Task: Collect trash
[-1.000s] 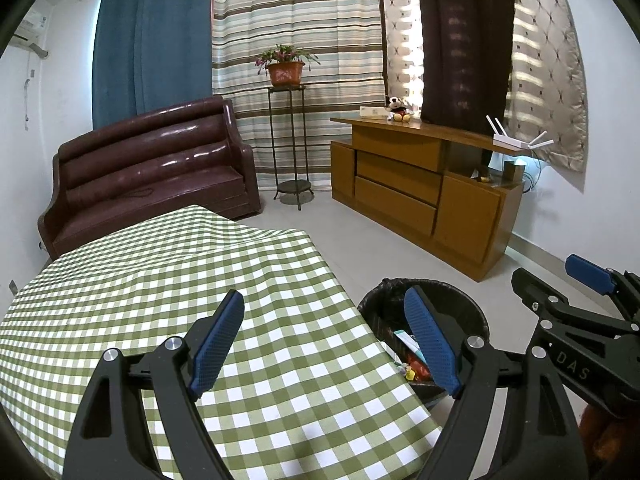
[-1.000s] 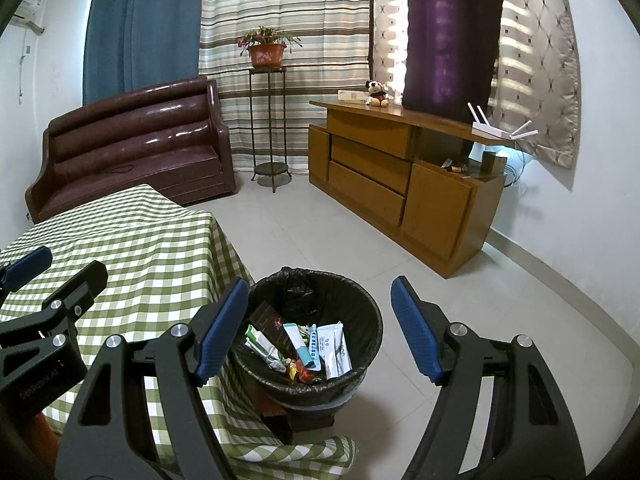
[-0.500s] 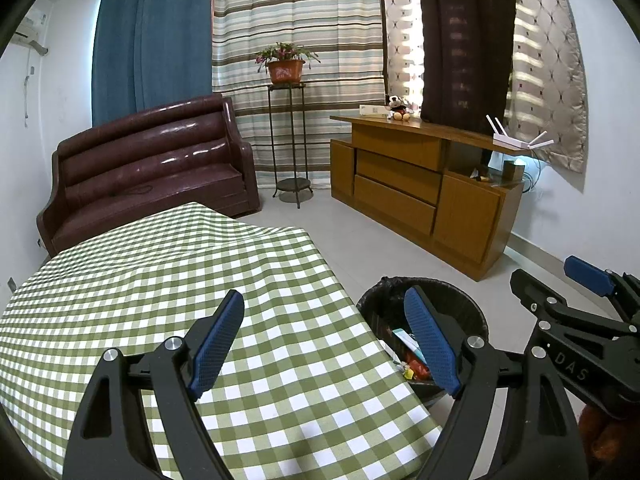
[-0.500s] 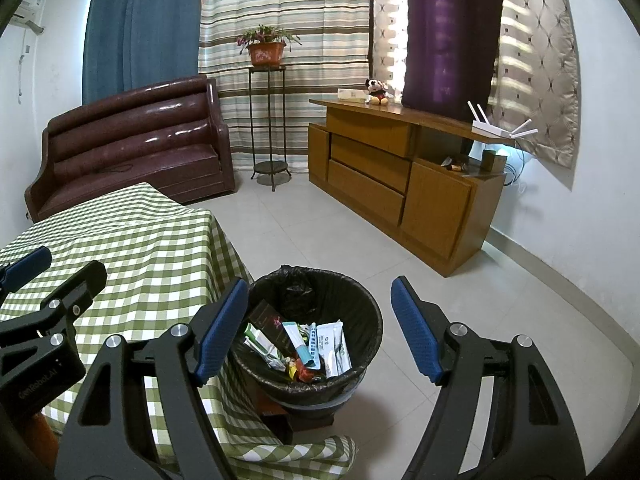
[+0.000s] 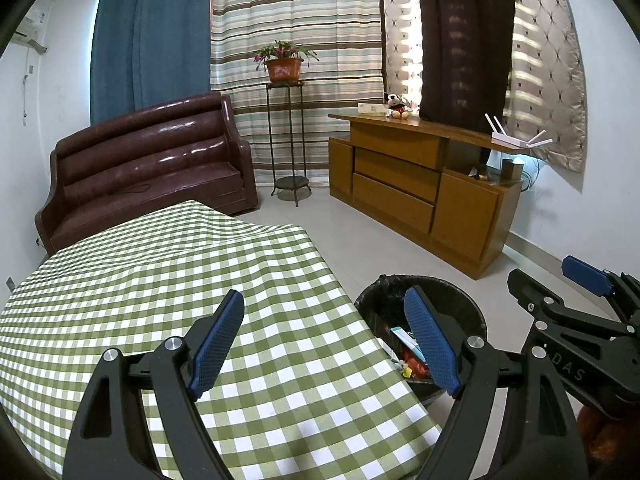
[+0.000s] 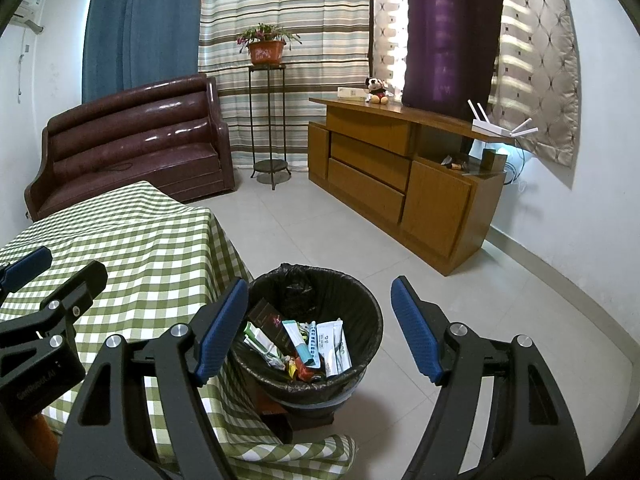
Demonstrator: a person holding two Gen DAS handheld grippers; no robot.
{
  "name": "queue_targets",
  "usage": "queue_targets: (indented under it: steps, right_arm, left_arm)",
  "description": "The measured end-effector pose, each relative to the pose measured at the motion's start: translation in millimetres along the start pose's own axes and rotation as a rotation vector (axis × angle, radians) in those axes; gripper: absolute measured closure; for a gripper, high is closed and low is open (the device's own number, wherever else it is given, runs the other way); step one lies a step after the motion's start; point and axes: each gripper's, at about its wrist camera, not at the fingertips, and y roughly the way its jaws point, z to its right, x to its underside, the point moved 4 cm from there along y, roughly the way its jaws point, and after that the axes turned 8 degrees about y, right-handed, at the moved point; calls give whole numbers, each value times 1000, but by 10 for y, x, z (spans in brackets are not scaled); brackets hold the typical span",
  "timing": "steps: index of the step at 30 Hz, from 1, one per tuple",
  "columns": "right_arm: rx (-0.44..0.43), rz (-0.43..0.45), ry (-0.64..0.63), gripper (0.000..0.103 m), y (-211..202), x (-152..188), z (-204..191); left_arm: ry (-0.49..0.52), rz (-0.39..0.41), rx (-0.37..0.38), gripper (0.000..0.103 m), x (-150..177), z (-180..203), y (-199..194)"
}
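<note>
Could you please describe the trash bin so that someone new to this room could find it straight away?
Start at the table with the green checked cloth. On the tiled floor beside its near corner stands the round trash bin, lined with a black bag. It alone holds wrappers and tubes.

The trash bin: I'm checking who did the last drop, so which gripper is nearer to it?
Right. The right gripper hangs open just above the trash bin, while the left gripper hangs open over the checked tablecloth, with the bin beside it.
</note>
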Motion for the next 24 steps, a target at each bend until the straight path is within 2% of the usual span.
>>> queue_targets:
  steps: [24]
  right_arm:
    - [0, -2, 0, 31, 0, 4, 3]
  left_arm:
    - [-5, -7, 6, 23, 23, 44, 7]
